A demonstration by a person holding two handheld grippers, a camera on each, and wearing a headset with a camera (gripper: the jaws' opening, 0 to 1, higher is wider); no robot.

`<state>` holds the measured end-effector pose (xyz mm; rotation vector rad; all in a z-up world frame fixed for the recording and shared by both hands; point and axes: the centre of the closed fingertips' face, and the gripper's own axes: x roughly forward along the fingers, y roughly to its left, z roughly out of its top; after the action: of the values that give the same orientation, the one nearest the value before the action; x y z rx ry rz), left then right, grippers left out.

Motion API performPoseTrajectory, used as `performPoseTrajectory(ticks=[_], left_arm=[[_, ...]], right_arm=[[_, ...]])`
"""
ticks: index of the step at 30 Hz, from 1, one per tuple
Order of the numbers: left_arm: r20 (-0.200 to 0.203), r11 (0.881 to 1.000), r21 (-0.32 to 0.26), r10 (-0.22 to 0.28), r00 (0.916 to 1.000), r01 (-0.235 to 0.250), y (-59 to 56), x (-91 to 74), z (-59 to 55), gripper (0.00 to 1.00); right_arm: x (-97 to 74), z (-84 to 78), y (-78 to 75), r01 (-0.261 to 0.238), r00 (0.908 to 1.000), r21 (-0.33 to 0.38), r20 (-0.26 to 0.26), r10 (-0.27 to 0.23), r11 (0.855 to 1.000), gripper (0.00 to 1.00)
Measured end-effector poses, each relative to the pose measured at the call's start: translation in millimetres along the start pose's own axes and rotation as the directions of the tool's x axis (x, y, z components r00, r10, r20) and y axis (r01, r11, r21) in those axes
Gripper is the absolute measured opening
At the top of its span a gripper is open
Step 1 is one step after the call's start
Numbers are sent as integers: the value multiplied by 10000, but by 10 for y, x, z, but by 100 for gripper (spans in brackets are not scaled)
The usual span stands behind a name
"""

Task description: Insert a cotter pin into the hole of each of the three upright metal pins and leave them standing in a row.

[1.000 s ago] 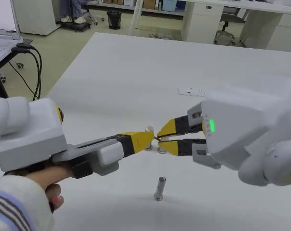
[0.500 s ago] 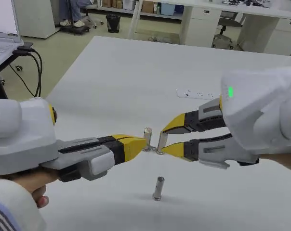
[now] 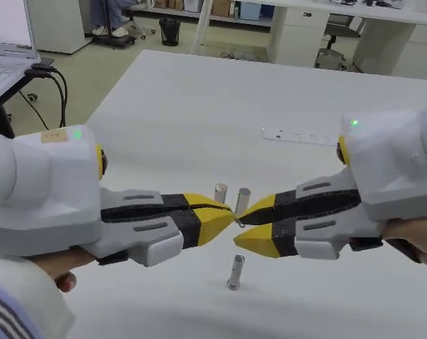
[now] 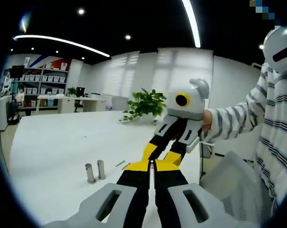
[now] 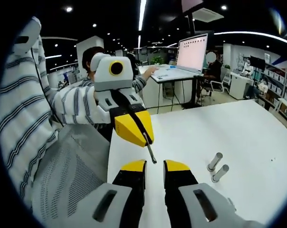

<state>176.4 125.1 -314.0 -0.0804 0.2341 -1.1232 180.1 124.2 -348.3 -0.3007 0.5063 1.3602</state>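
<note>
On the white workbench (image 3: 199, 106), in the head view, the right gripper (image 3: 243, 227), spread wide around a pin half a second ago, is now narrowed and met tip to tip by the left gripper (image 3: 227, 212), with two upright metal pins (image 3: 220, 192) just beyond the tips and a third pin (image 3: 235, 272) nearer the person. In the left gripper view that gripper's jaws are pressed together. In the right gripper view a cotter pin (image 5: 150, 151) is seen pinched by them just above the right's slightly parted jaws, so a handover is judged likely; no writing is readable.

The left gripper (image 3: 232, 212) and right gripper (image 3: 239, 230) share bulky white housings (image 3: 44, 183) with small green lights (image 3: 77, 134), grey slotted arms and black jaws tipped yellow. The person's sleeve (image 3: 19, 311) is white with dark stripes.
</note>
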Motion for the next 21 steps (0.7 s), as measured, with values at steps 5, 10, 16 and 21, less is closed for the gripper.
performPoseTrajectory(ticks=[5,10,16,21], left_arm=[[174,9992,217,-330,9993,326,-57,20,29,0],[-120,9984,429,-353,9993,358,-70,41,-8,0],[-313,9970,575,-499,9983,517,-92,48,-47,0],[-738,9940,813,-668,9950,727,-107,41,-150,0]], right_arm=[[-31,13,53,-265,9990,377,372,250,9989,4],[-37,4,106,-485,9978,591,481,457,9971,0],[-43,-33,152,-663,9969,670,459,633,9955,0],[-61,-81,162,-727,9971,595,276,711,9956,0]])
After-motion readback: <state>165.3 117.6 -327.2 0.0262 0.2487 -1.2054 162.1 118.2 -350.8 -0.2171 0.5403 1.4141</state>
